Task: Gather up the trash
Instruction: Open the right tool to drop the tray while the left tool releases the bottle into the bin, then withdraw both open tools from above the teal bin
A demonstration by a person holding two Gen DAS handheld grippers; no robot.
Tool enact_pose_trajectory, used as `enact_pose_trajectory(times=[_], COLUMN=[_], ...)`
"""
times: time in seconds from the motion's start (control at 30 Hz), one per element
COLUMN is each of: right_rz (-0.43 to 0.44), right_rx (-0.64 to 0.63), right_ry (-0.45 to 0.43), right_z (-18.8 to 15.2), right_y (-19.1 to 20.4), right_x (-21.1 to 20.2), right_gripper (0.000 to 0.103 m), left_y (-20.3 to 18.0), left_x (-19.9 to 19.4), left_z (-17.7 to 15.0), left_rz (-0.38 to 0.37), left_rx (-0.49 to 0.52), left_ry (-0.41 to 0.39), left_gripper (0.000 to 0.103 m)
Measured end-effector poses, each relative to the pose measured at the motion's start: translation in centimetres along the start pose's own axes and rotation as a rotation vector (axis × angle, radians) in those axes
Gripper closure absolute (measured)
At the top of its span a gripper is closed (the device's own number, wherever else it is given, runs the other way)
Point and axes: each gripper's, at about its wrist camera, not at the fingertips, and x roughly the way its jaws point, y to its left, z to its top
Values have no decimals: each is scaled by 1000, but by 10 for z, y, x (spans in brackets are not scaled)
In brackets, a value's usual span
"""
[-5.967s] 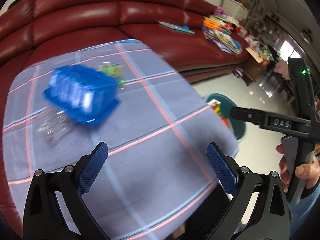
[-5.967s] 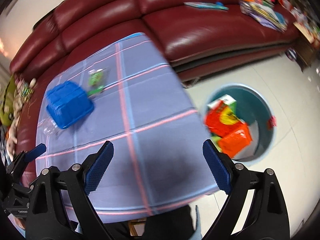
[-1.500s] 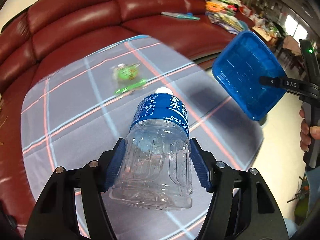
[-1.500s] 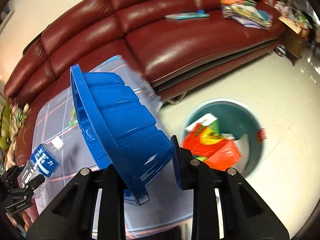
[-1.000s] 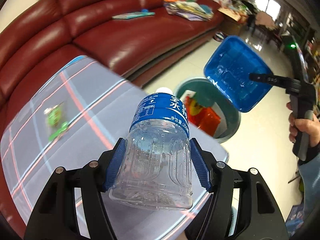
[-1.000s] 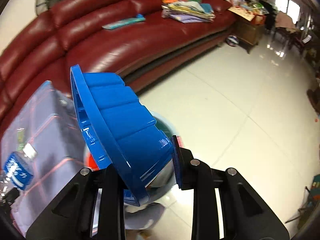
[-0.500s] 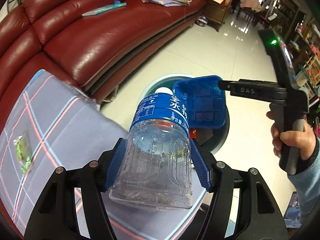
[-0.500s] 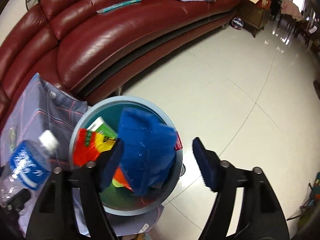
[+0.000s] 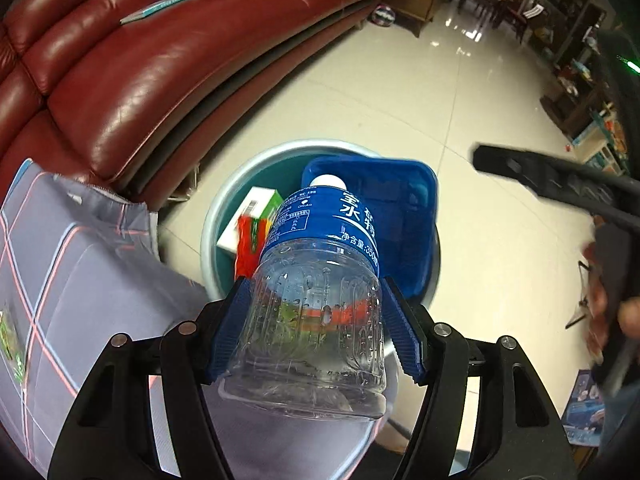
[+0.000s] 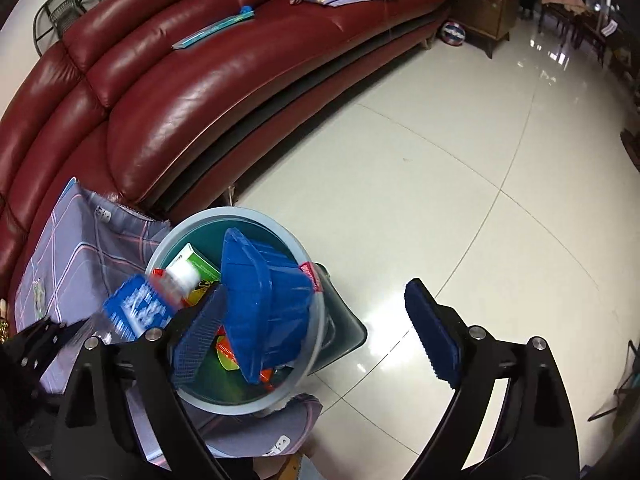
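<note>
A clear water bottle (image 9: 332, 220) with a blue label and white cap sits between the blue pads of my left gripper (image 9: 315, 286). The jaws are opening, though the pads still touch the bottle's sides. The bottle hangs over the round teal trash bin (image 9: 212, 216), cap pointing into it. A blue plastic tub (image 10: 272, 300) lies tilted inside the bin (image 10: 188, 220) on top of red and green packaging. My right gripper (image 10: 314, 288) hovers above the bin's right side; its jaws are opening wide and hold nothing. The blurred bottle (image 10: 136, 312) shows at the left of the right wrist view.
A table with a grey plaid cloth (image 9: 60, 260) stands left of the bin, with a green wrapper (image 9: 10, 340) on it. A red leather sofa (image 10: 200, 80) curves behind. Glossy tile floor (image 10: 440, 180) spreads to the right. A hand (image 9: 616, 312) holds the other gripper.
The right gripper let go of the blue tub, which dropped into the bin, and its jaws spread wide. The left gripper carried the bottle from over the table to above the bin.
</note>
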Motion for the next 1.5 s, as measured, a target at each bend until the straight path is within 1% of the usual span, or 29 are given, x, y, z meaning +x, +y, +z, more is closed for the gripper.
enact_pose_trajectory(times=[0.07,0.13,0.2,0.27,0.37,0.43,0.57,0.67,0.8,1.07,1.23,1.33,1.5], right_rz=[-8,-10,-12,-7,5,10,38,49,61,87,101,106,96], right_rx=[3,5,3,-1,-19,-39,-63,-86,-122,-228,-246,-250,-291], right_ry=[1,3,6,9,24,27,49,53,45,4,-25,-43,-74], right_z=[-2,-2,-2,-2,-4,-6,-12,-19,-30,-61,-78,-88,-107], right_y=[-4,-5,-6,-4,2,8,17,24,35,58,61,61,64], right_x=[-3,-3,-4,-4,-2,-3,-4,-11,-25,-61,-81,-91,-103], right_gripper=[16,16,16,16,14,11,10,10,9,7,7,7,7], left_y=[-2,-4,-4,-4,0,3,15,19,23,22,18,14,13], left_x=[0,-4,-9,-14,-16,-18,-26,-36,-52,-81,-102,-114,-131], left_z=[7,11,13,14,10,5,-11,-21,-36,-70,-92,-102,-120], left_rz=[19,14,20,37,50,73,85,111,119,137,160,179,209], left_rx=[-5,-13,-16,-18,-32,-46,-92,-122,-166,-218,-234,-235,-257], left_ry=[-22,-37,-59,-77,-73,-65,-55,-56,-69,-94,-104,-121,-155], left_gripper=[26,21,9,5,5,4,4,4,4,4,4,4,4])
